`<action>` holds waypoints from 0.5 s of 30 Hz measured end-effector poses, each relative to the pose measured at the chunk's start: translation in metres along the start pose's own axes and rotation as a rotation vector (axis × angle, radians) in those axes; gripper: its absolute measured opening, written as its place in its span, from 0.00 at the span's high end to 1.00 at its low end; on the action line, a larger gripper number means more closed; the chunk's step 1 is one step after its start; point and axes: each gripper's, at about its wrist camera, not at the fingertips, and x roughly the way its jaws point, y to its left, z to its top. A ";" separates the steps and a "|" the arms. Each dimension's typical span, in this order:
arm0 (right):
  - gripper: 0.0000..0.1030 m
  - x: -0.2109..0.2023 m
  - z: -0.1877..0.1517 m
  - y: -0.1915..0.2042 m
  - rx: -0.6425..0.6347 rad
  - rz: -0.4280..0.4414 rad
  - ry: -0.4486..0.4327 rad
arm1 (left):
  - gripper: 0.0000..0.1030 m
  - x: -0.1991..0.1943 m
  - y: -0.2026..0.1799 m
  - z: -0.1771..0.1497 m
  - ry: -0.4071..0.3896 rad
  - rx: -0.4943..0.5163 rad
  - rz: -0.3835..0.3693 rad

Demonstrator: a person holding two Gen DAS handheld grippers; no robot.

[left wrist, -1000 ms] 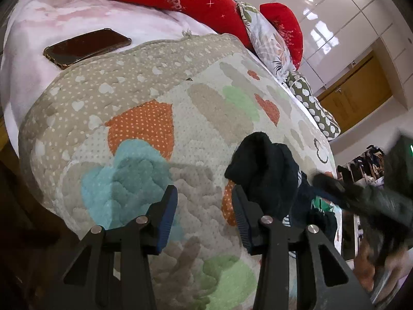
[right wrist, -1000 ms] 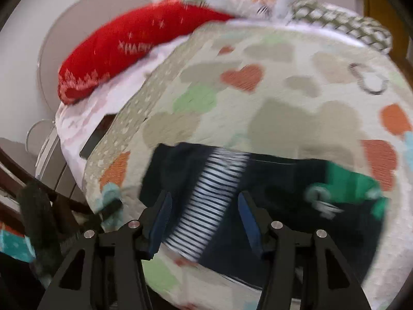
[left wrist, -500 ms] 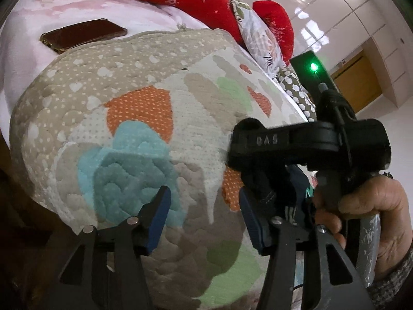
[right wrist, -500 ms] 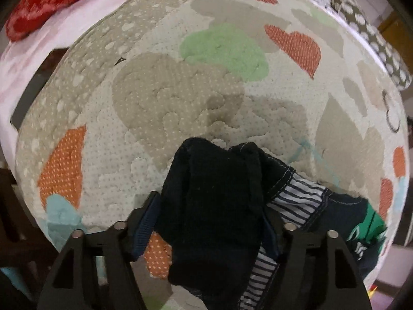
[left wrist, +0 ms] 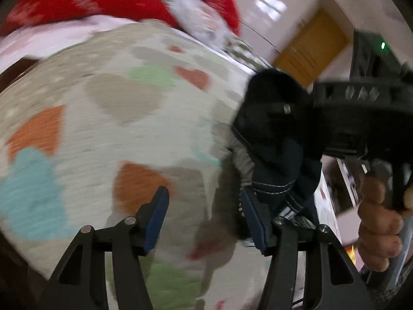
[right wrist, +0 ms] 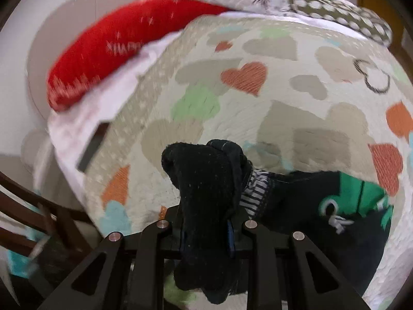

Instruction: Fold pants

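Note:
The pants (right wrist: 309, 206) are dark navy with a striped lining and a green patch, lying on a heart-patterned quilt (right wrist: 258, 103). My right gripper (right wrist: 205, 235) is shut on a bunched dark end of the pants (right wrist: 206, 180) and holds it lifted off the quilt. In the left wrist view the right gripper (left wrist: 278, 108) appears at the right with the dark cloth (left wrist: 278, 155) hanging from it. My left gripper (left wrist: 204, 217) is open and empty over the quilt (left wrist: 103, 116), its right finger (left wrist: 253, 219) beside the hanging cloth.
Red pillows (right wrist: 116, 51) and patterned cushions (right wrist: 335, 7) lie at the bed's far end. A dark phone (right wrist: 93, 147) lies on the white sheet at the left. A dark wooden chair (right wrist: 38, 214) stands beside the bed. A wooden door (left wrist: 309, 46) is behind.
My right gripper has closed on the end of the pants and lifted it. My left gripper stayed open and shifted right over the quilt.

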 end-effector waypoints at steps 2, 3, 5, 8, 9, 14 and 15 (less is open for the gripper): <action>0.76 -0.015 -0.001 -0.016 0.044 0.046 -0.034 | 0.45 0.008 -0.024 0.003 0.023 0.045 -0.021; 0.76 -0.023 -0.004 -0.026 0.064 0.064 -0.052 | 0.45 0.009 -0.036 0.004 0.025 0.072 -0.024; 0.74 -0.042 -0.012 -0.049 0.109 0.098 -0.094 | 0.45 0.012 -0.055 0.003 0.027 0.117 -0.020; 0.72 -0.062 -0.030 -0.094 0.207 0.132 -0.151 | 0.45 0.019 -0.074 -0.004 0.058 0.148 -0.037; 0.72 -0.067 -0.037 -0.110 0.239 0.144 -0.165 | 0.45 0.022 -0.078 -0.006 0.070 0.151 -0.039; 0.54 -0.084 -0.080 -0.178 0.361 0.066 -0.231 | 0.45 0.024 -0.090 -0.010 0.105 0.159 -0.049; 0.52 -0.091 -0.088 -0.187 0.380 0.031 -0.256 | 0.45 0.023 -0.094 -0.007 0.096 0.173 -0.036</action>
